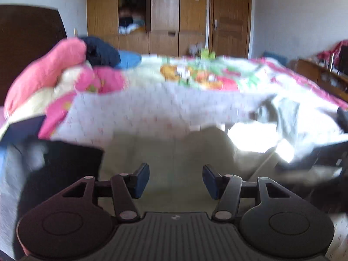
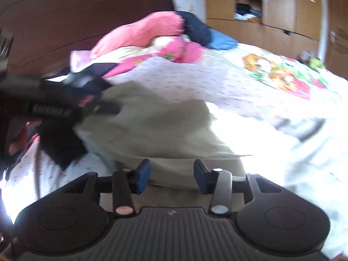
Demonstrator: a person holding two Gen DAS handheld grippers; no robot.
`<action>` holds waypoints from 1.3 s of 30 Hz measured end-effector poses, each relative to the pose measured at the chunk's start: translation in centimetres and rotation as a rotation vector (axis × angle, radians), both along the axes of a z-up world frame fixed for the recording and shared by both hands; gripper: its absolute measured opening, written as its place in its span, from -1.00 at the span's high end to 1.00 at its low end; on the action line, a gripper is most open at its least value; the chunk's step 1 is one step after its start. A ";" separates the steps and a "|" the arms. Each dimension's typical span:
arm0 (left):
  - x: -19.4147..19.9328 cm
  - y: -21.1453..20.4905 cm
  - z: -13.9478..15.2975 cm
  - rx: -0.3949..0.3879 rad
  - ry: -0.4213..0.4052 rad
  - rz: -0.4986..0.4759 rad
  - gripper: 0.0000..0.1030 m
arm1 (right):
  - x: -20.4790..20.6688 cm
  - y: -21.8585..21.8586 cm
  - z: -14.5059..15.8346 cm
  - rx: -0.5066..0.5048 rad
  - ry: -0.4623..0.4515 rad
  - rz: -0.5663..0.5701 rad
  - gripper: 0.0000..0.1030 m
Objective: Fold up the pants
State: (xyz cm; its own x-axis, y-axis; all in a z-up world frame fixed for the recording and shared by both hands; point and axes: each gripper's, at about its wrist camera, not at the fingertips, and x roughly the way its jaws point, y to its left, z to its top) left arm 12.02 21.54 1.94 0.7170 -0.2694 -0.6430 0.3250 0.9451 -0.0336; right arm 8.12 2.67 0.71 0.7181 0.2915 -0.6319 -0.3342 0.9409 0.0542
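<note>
A: Start at the fingers. What is the left gripper [image 1: 175, 180] doing?

B: Released. Its blue pads [image 1: 142, 179] stand wide apart at the lower middle of the left wrist view, with nothing between them. Only the pants [image 1: 165, 152] lie past the gap.

A: And the right gripper [image 2: 172, 177]?

B: Also spread and holding nothing. Its fingers hover over the near edge of the pants [image 2: 152, 126] at the bottom centre of the right wrist view. I cannot tell whether they touch the cloth.

A: Where are the pants, then?

B: They are a beige spread in the middle of both frames, lying on the bed [image 1: 134, 106]. In the right wrist view their right part is washed out by sunlight.

A: Does the other gripper show in that view?

B: Yes, the left gripper [image 2: 102, 106] reaches in from the left edge, blurred, with its tips at the upper left corner of the pants. Whether it grips there I cannot tell from this view.

A: What lies farther out?

B: A dark garment [image 2: 58, 143] lies at the lower left, just beside the pants. A pink blanket [image 2: 141, 32] is heaped at the upper left before the brown headboard [image 2: 65, 21]. A wardrobe [image 1: 174, 15] fills the top of the left wrist view.
</note>
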 end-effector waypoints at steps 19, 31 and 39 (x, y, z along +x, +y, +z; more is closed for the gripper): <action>4.9 -18.8 -1.7 -0.061 0.009 -0.279 -0.25 | 11.9 -33.7 -3.9 0.371 0.032 -0.886 0.06; 5.7 -22.7 -2.8 -0.010 0.051 -0.292 -0.25 | 16.0 -39.0 -5.8 0.745 0.007 -0.903 0.94; 3.1 -23.6 0.9 -0.028 -0.026 -0.337 -0.26 | 3.6 -40.8 6.2 0.796 -0.255 -0.778 0.95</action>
State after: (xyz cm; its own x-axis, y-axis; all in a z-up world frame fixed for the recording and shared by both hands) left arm 15.15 -2.02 2.89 0.6005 -0.5114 -0.6146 0.6201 0.7832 -0.0458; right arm 11.74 -38.13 6.95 0.9602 -0.0362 -0.2771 0.2378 0.6269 0.7419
